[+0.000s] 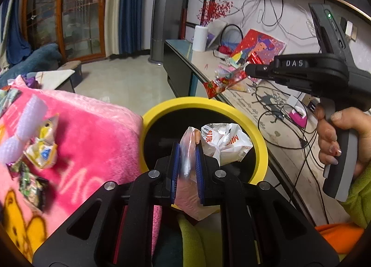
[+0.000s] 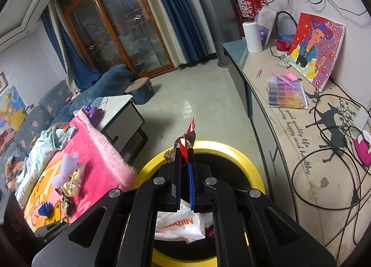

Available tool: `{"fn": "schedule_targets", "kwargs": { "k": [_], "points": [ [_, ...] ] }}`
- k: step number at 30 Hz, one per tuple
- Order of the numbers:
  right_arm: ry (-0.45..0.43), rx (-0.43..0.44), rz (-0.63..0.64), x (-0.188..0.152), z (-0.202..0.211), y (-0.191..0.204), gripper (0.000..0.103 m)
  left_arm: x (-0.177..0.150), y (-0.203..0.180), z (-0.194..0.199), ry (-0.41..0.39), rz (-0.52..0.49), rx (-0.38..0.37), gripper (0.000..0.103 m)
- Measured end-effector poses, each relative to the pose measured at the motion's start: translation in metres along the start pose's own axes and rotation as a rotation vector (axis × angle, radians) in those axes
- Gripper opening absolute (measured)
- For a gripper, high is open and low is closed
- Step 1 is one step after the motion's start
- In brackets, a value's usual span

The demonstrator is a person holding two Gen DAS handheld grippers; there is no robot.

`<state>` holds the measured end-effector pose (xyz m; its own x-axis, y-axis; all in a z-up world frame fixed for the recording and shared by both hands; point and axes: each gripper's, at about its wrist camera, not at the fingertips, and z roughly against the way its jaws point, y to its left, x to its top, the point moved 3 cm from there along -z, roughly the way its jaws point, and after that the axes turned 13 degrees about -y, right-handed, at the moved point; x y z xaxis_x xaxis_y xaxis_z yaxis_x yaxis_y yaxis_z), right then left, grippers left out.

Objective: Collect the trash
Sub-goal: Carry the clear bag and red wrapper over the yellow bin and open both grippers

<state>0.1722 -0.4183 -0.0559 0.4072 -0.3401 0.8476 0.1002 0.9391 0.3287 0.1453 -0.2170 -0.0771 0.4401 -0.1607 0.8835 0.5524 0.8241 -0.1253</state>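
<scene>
A yellow-rimmed black trash bin (image 1: 259,137) stands between the pink blanket and the long cabinet; it also shows in the right wrist view (image 2: 234,151). A white crumpled bag (image 1: 225,141) lies inside it. My left gripper (image 1: 187,148) is shut on a clear plastic wrapper (image 1: 189,139) above the bin. My right gripper (image 2: 184,151) is shut on a red snack wrapper (image 2: 188,137), held above the bin's far rim; in the left wrist view the gripper (image 1: 248,69) holds the red wrapper (image 1: 223,82) up at the right.
A pink blanket (image 1: 92,127) at the left carries bubble wrap (image 1: 25,125), a yellow wrapper (image 1: 44,148) and dark wrappers (image 1: 30,183). The long cabinet (image 2: 285,127) at the right holds cables, a painting (image 2: 317,51), a bead box (image 2: 286,92) and a white vase (image 2: 252,36).
</scene>
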Motion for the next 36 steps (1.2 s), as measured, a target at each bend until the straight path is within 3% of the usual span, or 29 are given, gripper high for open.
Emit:
{"fn": "schedule_targets", "kwargs": {
  "k": [16,18,19,21,25,28,36],
  "points": [
    [0.058,-0.004,-0.027,-0.010,-0.015,-0.009,0.006,-0.005,0.000,-0.021,0.023,0.026,-0.025,0.012],
    [0.075,-0.006,-0.030,-0.013,-0.019,-0.010,0.011,-0.006,0.001,-0.023,0.029,0.036,-0.029,0.025],
    [0.083,-0.006,-0.030,-0.015,-0.020,-0.010,0.014,-0.006,0.003,-0.023,0.028,0.046,-0.023,0.037],
    [0.097,-0.013,-0.024,-0.018,-0.023,-0.009,0.045,-0.005,0.008,-0.022,0.024,0.075,-0.025,0.053],
    [0.103,-0.018,-0.014,-0.020,-0.025,-0.007,0.049,0.000,0.018,-0.015,0.002,0.117,0.001,0.082],
    [0.099,-0.019,-0.009,-0.020,-0.024,-0.006,0.050,0.004,0.026,-0.007,-0.016,0.160,0.004,0.091],
    [0.051,-0.010,0.031,-0.012,-0.014,0.008,0.057,0.014,0.040,0.012,-0.072,0.179,0.057,0.092]
  ]
}}
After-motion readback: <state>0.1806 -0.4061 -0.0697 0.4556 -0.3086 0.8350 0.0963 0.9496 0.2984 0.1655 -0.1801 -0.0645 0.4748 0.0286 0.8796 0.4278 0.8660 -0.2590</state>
